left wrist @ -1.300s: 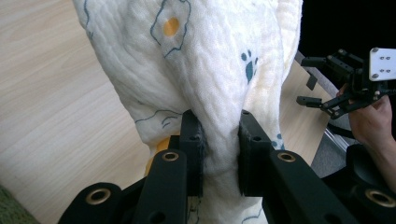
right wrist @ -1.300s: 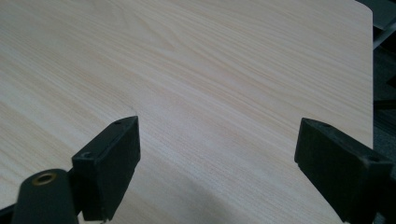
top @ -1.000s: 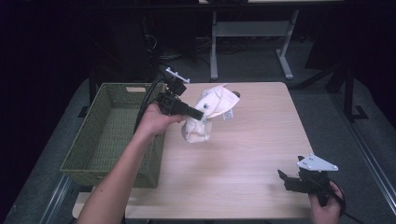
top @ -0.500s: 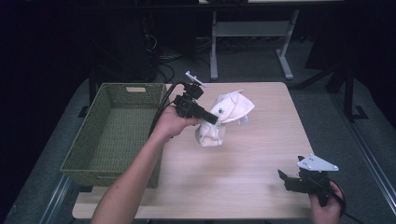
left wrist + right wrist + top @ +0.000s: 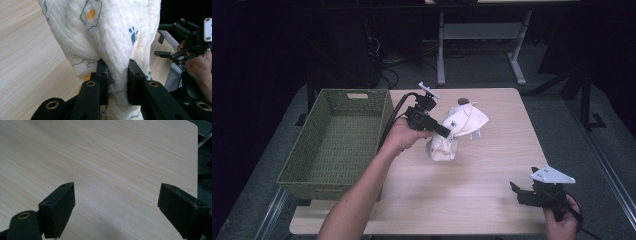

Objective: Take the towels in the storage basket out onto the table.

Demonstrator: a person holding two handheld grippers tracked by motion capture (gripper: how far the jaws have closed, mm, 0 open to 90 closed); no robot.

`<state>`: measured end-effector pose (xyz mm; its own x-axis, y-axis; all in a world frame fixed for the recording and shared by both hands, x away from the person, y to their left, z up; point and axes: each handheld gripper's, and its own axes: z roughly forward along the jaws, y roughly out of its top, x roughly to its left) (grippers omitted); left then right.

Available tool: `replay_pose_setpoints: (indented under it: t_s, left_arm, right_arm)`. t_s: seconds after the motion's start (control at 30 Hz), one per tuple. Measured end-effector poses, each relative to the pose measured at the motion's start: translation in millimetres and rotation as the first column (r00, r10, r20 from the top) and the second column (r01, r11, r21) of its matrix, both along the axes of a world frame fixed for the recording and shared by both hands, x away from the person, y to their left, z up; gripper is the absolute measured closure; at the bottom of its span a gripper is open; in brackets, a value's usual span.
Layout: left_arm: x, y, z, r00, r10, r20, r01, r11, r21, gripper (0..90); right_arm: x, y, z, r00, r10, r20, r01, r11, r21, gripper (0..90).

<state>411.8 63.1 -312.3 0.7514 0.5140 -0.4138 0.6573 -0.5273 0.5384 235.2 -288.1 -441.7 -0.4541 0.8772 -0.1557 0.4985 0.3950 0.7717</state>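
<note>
At the table's left edge a green woven basket (image 5: 337,135) stands open, probably where the cloth will go. Just right of it, the left gripper (image 5: 443,131) has its jaws pinched on a bunched fold of the white printed cloth (image 5: 457,131), lifting most of it while its lower end seems to touch the table (image 5: 492,165). Far right, the right gripper (image 5: 524,194) waits near the table's front edge, jaws wide apart and holding nothing.
</note>
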Motion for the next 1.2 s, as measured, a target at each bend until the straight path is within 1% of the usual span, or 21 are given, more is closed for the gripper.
replay_pose_setpoints:
  t_s: [0.13,0.43,0.53,0.67,0.7,0.77,0.83,0.97,1.07,1.2]
  left_arm:
    - [0.0,-1.7,-5.3,0.9999,0.003,-0.012,-0.003,1.0,-0.001,74.8]
    - [0.8,-7.8,-21.1,0.9996,0.01,-0.025,-0.01,0.9998,0.019,74.6]
    - [0.9,-9.3,-26.2,0.9992,0.015,-0.037,-0.014,0.9998,0.015,74.3]
    - [0.2,-13.4,-34.2,0.9989,0.018,-0.044,-0.017,0.9994,0.029,74.3]
    - [-0.4,-15.7,-38.0,0.9989,0.014,-0.044,-0.013,0.9992,0.039,74.3]
    - [-0.9,-16.9,-39.6,0.9988,0.018,-0.044,-0.016,0.9989,0.043,74.2]
    - [-1.4,-18.8,-43.0,0.9982,0.026,-0.054,-0.024,0.9992,0.032,74.0]
    - [-2.3,-23.3,-50.8,0.9979,0.021,-0.062,-0.019,0.9993,0.034,73.8]
    - [-3.0,-26.8,-56.7,0.9976,0.023,-0.065,-0.021,0.9988,0.045,73.2]
    - [-4.0,-28.9,-62.2,0.9971,0.02,-0.073,-0.017,0.9989,0.044,72.9]
  right_arm:
    - [-0.1,0.3,-0.1,1.0,-0.002,-0.002,0.002,1.0,0.001,13.9]
    - [-0.2,0.9,-0.2,1.0,0.005,0.001,-0.005,1.0,-0.001,13.9]
    - [-0.3,0.6,-0.2,1.0,0.002,-0.001,-0.002,1.0,0.0,13.9]
    - [-0.2,1.3,-0.3,1.0,0.006,0.001,-0.006,1.0,-0.001,13.9]
    - [-0.4,1.3,-0.2,1.0,0.008,0.002,-0.008,1.0,-0.002,13.9]
    - [0.0,1.2,-0.4,1.0,0.006,0.0,-0.006,1.0,-0.002,13.9]
    - [0.1,1.3,-0.5,1.0,0.006,-0.001,-0.006,1.0,-0.002,13.9]
    - [0.1,1.6,-0.5,1.0,0.008,-0.001,-0.008,1.0,-0.002,13.9]
    - [-0.1,1.5,-0.6,1.0,0.007,-0.003,-0.007,1.0,-0.002,13.9]
    - [-0.5,0.7,-0.4,1.0,0.006,-0.001,-0.006,1.0,-0.001,13.9]
